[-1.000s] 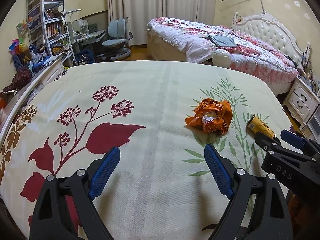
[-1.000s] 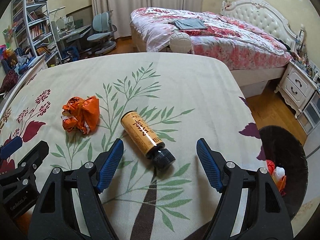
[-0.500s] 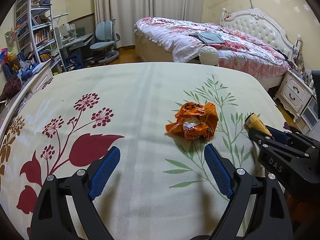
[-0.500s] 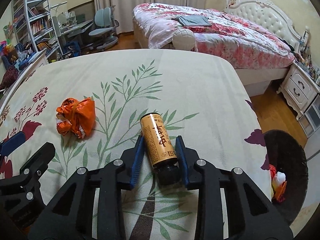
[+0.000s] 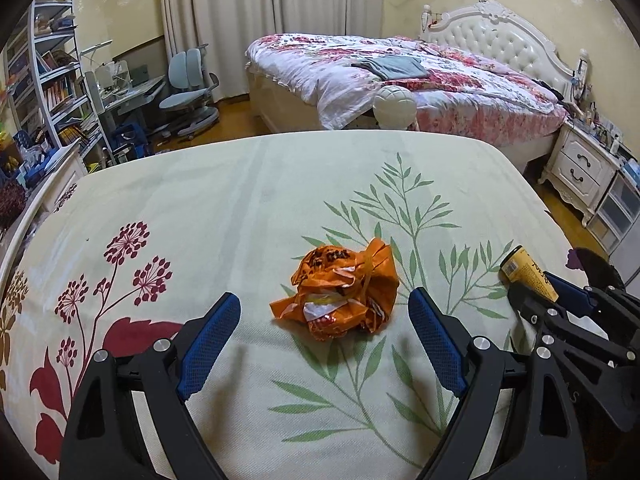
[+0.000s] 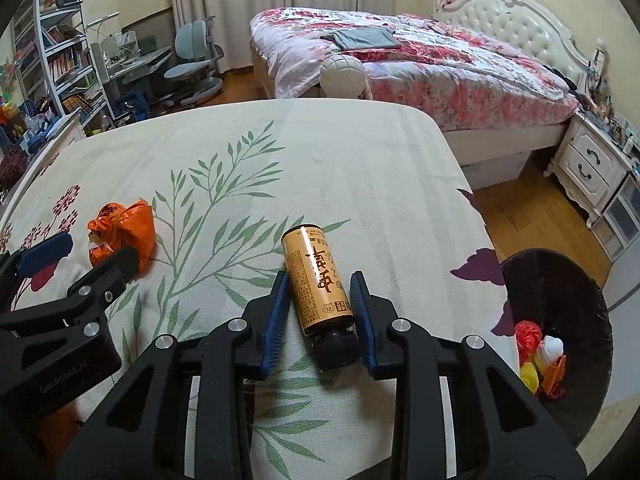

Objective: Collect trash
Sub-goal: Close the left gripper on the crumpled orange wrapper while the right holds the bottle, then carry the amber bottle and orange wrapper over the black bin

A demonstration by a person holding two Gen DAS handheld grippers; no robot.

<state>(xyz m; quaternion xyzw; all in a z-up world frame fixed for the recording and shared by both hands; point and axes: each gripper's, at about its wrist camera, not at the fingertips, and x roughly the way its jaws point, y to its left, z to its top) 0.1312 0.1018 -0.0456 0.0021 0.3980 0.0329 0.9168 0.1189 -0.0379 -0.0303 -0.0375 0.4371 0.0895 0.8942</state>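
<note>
A crumpled orange wrapper (image 5: 340, 292) lies on the flowered bedspread (image 5: 240, 208). My left gripper (image 5: 324, 316) is open, its blue fingers on either side of the wrapper and just short of it. The wrapper also shows in the right wrist view (image 6: 124, 236). My right gripper (image 6: 320, 292) is shut on a yellow bottle (image 6: 316, 280) with a black cap, held close above the bedspread. In the left wrist view the bottle (image 5: 526, 272) pokes out of the right gripper at the right edge.
A dark round trash bin (image 6: 560, 320) with some red, yellow and white rubbish stands on the floor past the bed's right edge. A second bed (image 6: 400, 56), a white nightstand (image 6: 592, 168), a desk chair (image 5: 188, 80) and bookshelves (image 5: 52, 80) lie beyond.
My right gripper closed on the yellow bottle and has raised it slightly. My left gripper moved right and forward, so the orange wrapper now lies between its open fingers.
</note>
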